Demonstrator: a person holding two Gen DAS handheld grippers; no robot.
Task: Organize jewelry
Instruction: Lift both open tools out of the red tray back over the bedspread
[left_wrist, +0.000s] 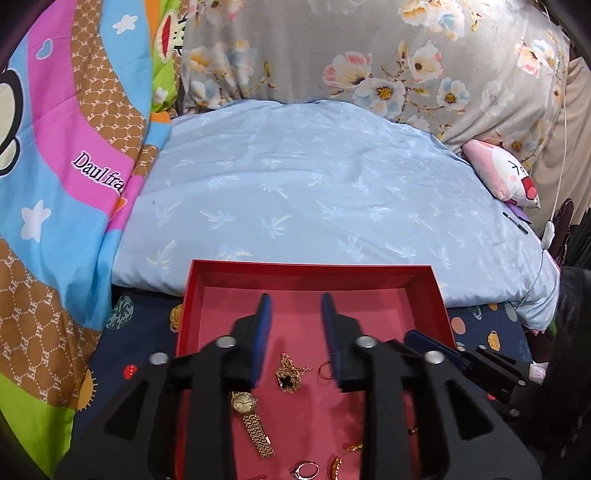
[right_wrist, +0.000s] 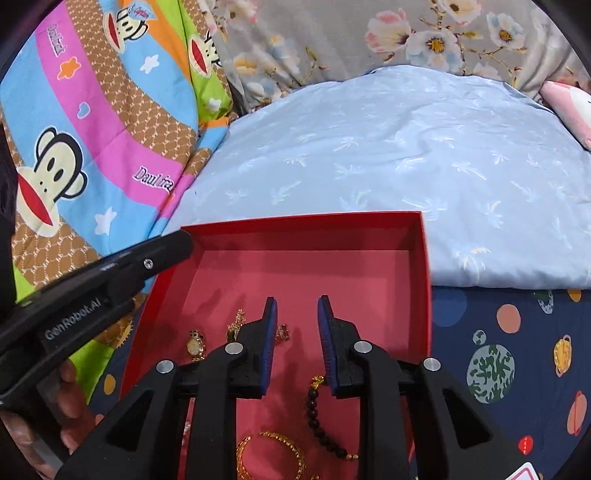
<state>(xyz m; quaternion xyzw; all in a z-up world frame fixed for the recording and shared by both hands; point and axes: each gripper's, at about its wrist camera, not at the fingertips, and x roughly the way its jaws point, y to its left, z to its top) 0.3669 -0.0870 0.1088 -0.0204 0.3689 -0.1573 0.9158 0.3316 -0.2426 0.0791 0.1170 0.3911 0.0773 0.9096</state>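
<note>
Jewelry scattered on the pink floor of the red box (left_wrist: 424, 295): gold watch (left_wrist: 251, 421) near its left wall, black-stone necklace (left_wrist: 290, 374) mid-floor, dark bead bracelet (right_wrist: 321, 421) and gold bangles (right_wrist: 273, 454) nearer. Left gripper (left_wrist: 295, 314) and right gripper (right_wrist: 297, 317) above that floor, jaws narrowly parted, empty

A home bedroom: a bed (left_wrist: 140, 332) with a navy planet-print sheet, a pale blue pillow (left_wrist: 314, 192), a cartoon-monkey quilt (right_wrist: 92, 147) at left, and a pink plush toy (left_wrist: 506, 177) at right.

Gold watch (left_wrist: 252, 424) in red box (left_wrist: 310, 273)
</note>
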